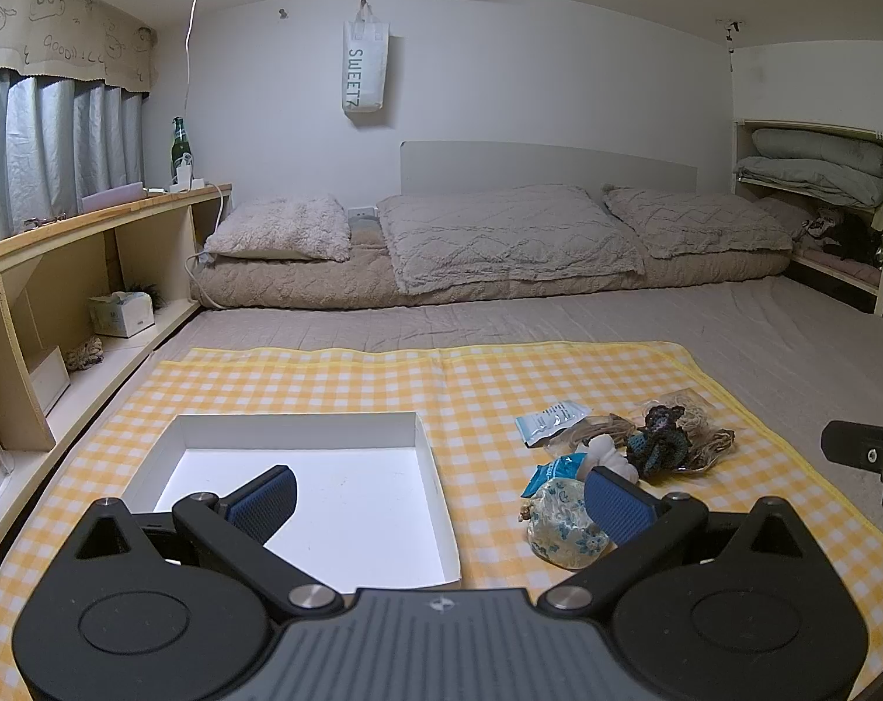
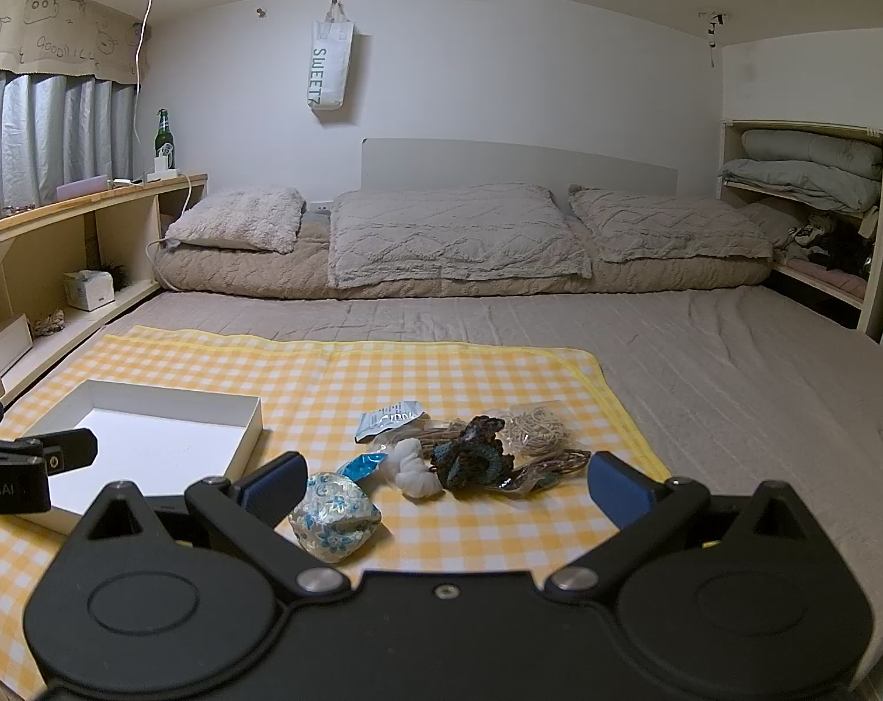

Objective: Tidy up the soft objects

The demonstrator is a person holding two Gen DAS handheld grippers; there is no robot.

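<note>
A shallow white box (image 1: 301,438) (image 2: 149,409) lies empty on a yellow checked cloth (image 1: 383,374) (image 2: 383,374). To its right is a small pile: a floral fabric pouch (image 1: 564,526) (image 2: 333,517), a white soft lump (image 1: 611,455) (image 2: 412,467), a dark crocheted piece (image 1: 660,438) (image 2: 470,458), a blue wrapper (image 1: 549,470) (image 2: 360,464), a pale sachet (image 1: 549,417) (image 2: 389,416) and clear bags of string (image 1: 689,409) (image 2: 538,429). My left gripper (image 1: 441,502) is open and empty above the box's right edge. My right gripper (image 2: 444,488) is open and empty just before the pile.
The cloth lies on a grey bed (image 2: 704,350) with several pillows (image 2: 453,239) at the far end. A low wooden shelf (image 1: 79,269) runs along the left with a tissue box (image 1: 123,312). A cupboard with folded bedding (image 2: 809,169) stands at the right.
</note>
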